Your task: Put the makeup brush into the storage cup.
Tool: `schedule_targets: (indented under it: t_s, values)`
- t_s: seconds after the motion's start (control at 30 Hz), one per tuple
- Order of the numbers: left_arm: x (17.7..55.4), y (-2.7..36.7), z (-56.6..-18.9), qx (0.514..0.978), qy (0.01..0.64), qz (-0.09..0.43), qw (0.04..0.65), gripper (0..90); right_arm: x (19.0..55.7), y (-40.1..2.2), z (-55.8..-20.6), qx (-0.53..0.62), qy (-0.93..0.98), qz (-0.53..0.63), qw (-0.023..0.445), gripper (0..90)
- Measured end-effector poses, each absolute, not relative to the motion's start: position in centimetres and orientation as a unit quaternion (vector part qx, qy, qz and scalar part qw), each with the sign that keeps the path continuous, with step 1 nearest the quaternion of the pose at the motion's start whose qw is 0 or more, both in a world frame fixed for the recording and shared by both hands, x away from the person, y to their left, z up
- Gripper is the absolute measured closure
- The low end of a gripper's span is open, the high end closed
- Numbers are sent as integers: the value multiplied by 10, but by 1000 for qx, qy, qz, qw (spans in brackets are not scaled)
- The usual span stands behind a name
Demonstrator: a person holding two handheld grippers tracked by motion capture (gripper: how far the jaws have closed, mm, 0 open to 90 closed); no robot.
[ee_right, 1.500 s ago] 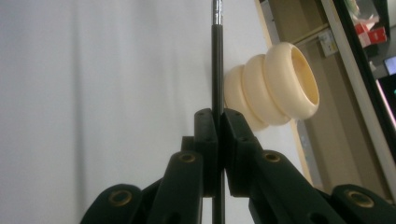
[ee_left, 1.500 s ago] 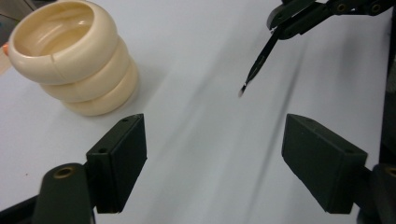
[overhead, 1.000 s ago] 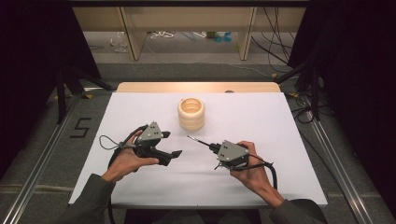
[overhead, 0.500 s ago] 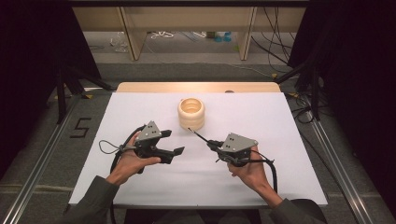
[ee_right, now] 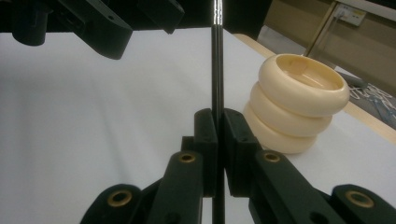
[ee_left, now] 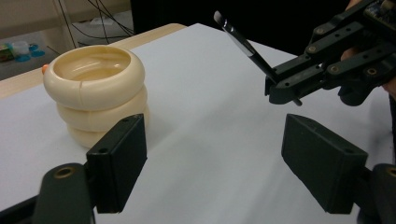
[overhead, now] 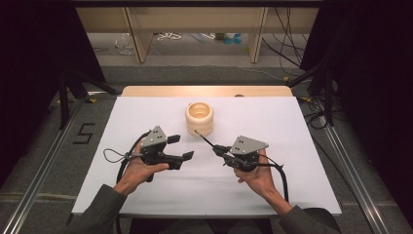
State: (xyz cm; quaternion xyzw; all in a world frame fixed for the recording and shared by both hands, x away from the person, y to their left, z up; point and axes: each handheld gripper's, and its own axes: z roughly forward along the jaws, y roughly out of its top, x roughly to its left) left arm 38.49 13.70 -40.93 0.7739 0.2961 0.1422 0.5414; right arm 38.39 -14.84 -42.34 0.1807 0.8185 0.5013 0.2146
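My right tongs (overhead: 217,149) pinch the pen (overhead: 203,138); left tongs (overhead: 181,147) wide. I'd tip it gently into the ringed holder (overhead: 199,118).

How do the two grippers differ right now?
The left gripper has its jaws wide apart with nothing between them; the right gripper is clamped shut on a thin black stick. The left one points across toward the right hand; the right one aims its stick at the cream ringed holder. Both are hand-held, low over the white table.
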Motion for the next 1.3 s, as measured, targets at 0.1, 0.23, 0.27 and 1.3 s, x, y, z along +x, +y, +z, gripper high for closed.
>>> schedule_targets:
  t_s: [0.1, 0.23, 0.27, 1.3]
  values:
    - [386, 137, -409, 765, 301, 134, 553, 229, 386, -147, -425, 185, 815, 508, 209, 854]
    - [386, 136, -410, 756, 312, 125, 562, 253, 388, -145, -425, 190, 809, 518, 203, 855]
    - [386, 136, -410, 751, 319, 121, 566, 253, 388, -144, -426, 192, 808, 520, 198, 854]
    - [385, 132, -407, 716, 322, 91, 612, 578, 386, -119, -429, 184, 792, 558, 166, 854]
